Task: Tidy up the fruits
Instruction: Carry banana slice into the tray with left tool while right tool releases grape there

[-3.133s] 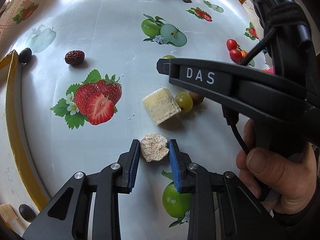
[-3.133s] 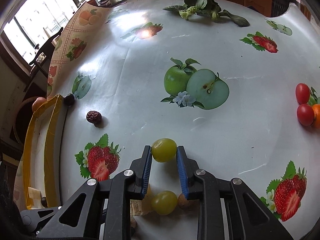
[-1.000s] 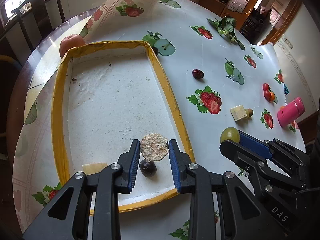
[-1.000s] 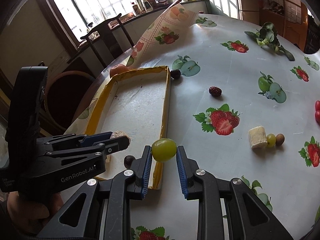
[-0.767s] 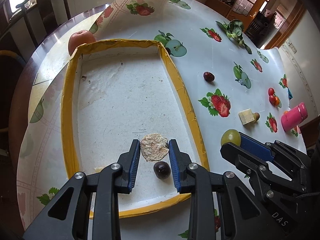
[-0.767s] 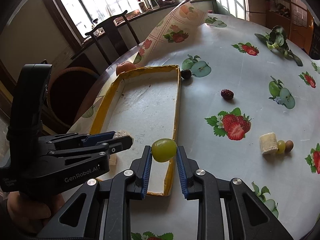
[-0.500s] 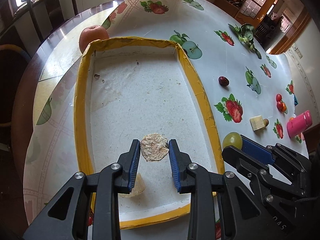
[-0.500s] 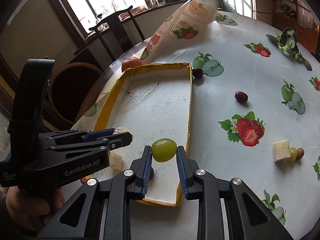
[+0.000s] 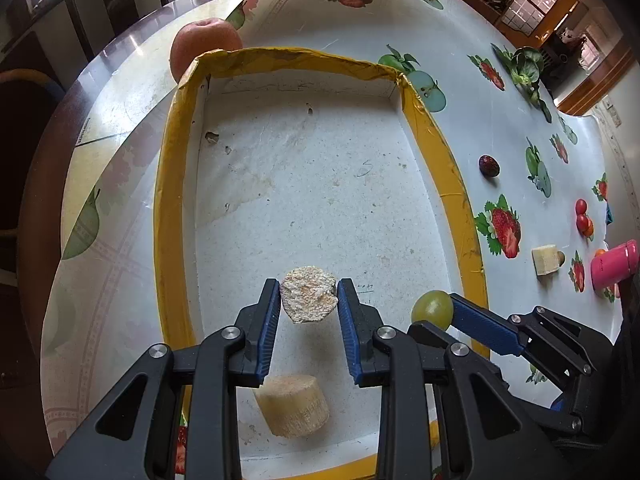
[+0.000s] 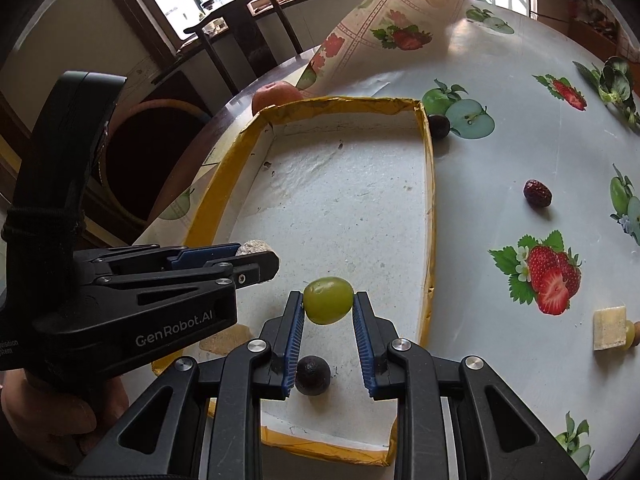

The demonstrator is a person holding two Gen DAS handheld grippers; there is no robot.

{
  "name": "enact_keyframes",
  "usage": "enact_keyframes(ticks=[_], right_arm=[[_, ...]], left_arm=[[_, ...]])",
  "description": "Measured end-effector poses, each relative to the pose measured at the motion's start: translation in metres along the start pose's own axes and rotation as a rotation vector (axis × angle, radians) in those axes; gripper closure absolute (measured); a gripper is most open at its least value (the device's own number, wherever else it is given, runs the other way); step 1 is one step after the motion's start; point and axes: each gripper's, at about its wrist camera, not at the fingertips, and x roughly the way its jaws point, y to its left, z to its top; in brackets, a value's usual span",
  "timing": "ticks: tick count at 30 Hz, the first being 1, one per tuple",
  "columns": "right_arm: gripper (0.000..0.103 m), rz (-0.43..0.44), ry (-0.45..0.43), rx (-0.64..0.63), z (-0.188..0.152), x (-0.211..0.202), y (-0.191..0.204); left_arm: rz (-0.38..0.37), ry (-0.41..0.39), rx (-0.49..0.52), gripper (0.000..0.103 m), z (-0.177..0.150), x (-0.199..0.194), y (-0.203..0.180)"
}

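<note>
Over a yellow-rimmed tray (image 9: 172, 184), the left gripper (image 9: 308, 300) is clamping a crumbly beige chunk (image 9: 308, 294) while the right gripper (image 10: 328, 308) is pinching a green grape (image 10: 328, 300). Most of the tray floor ahead is lying bare; a pale cylinder (image 9: 294, 404) and dark plum (image 10: 313, 374) are sitting near its front edge.

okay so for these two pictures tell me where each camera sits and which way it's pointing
Left wrist view: sits on the left hand-held gripper, looking forward and down into the yellow-rimmed tray; its own fingers clamp a beige chunk.
Right wrist view: sits on the right hand-held gripper, looking down over the tray's near end toward the table; its fingers clamp a green grape, and the person's left hand shows.
Shared: tray, grape, beige chunk, and each view shows the other gripper.
</note>
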Motion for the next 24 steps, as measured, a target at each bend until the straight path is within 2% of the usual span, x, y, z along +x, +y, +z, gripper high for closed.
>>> enact_keyframes(ticks=[11,14,15,16,18,24], right_arm=[[0.075,-0.014,0.070,-0.029,0.000,0.028,0.006],[0.074,-0.027,0.073,-0.027,-0.002,0.031,0.005],[0.072,-0.026,0.074,-0.023,-0.002,0.031,0.004],[0.067,-0.023,0.070,-0.021,-0.002,0.030,0.004],[0.063,-0.030,0.059,-0.025,-0.002,0.026,0.004],[0.062,-0.026,0.032,-0.028,-0.005,0.008,0.004]], left_arm=[[0.015,0.041,-0.005,0.074,-0.005,0.019,0.003],[0.018,0.050,0.000,0.068,-0.005,0.020,0.001],[0.025,0.050,0.005,0.062,-0.006,0.019,-0.001],[0.037,0.048,0.010,0.050,-0.007,0.018,-0.002],[0.051,0.030,0.013,0.035,-0.009,0.014,-0.003],[0.046,0.009,0.011,0.034,-0.009,0.001,-0.003]])
